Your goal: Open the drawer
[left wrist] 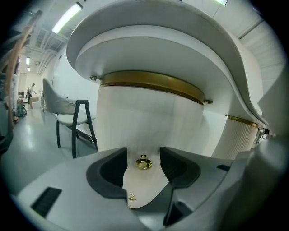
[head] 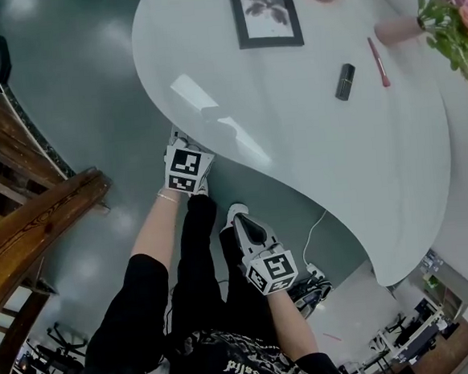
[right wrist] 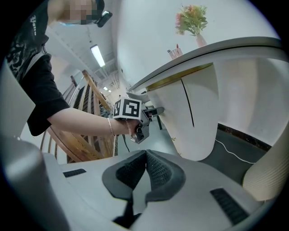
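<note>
An office-like hall: curved white desk [head: 337,158], wooden stair rail [head: 43,221], strip ceiling lights [left wrist: 67,17].

The person wears a black short-sleeved T-shirt [head: 223,360] with pale print on the chest, black trousers [head: 203,253] and a thin silver bracelet [head: 167,197] on the left wrist. The left gripper [left wrist: 143,159] and right gripper [right wrist: 145,155] each have a light grey plastic shell, dark ribbed fingers [right wrist: 160,171] and a cube of black-and-white square markers [head: 273,272].

The left gripper [left wrist: 142,166] reaches farther forward on an outstretched left forearm [head: 154,229], its jaws spread wide. The right gripper [right wrist: 145,159] hangs nearer, tilted downward, jaws pressed together, empty.
</note>
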Available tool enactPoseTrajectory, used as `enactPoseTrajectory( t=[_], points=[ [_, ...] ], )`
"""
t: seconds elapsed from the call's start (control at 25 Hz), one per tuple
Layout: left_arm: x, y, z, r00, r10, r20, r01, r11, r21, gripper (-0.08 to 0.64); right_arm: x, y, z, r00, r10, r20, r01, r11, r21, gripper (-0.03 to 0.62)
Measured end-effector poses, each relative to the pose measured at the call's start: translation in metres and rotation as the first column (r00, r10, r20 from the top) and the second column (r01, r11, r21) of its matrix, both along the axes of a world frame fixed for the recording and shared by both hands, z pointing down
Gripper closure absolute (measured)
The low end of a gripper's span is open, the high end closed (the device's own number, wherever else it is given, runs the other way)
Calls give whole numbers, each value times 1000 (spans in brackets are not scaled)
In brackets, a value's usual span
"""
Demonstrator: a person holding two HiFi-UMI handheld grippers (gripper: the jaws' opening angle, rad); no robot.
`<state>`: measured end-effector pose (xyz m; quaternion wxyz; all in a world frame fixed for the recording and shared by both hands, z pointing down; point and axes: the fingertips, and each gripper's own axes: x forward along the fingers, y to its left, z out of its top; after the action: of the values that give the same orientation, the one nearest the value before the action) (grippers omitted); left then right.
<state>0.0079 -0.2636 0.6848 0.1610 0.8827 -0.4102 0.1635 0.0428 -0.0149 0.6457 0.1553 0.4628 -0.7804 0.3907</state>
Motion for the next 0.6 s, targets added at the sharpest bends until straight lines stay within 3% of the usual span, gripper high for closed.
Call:
enactPoseTrajectory(
  t=[0.16, 0.6],
  points=[
    [6, 3, -2, 998, 61, 21, -61, 998, 21, 388, 1, 2, 0, 1000, -4, -1, 4, 1000, 1, 566],
    [0, 2, -3, 997, 64, 31, -65, 998, 27, 472, -5, 6, -1, 1000, -9, 4, 9, 1000, 7, 566]
  ],
)
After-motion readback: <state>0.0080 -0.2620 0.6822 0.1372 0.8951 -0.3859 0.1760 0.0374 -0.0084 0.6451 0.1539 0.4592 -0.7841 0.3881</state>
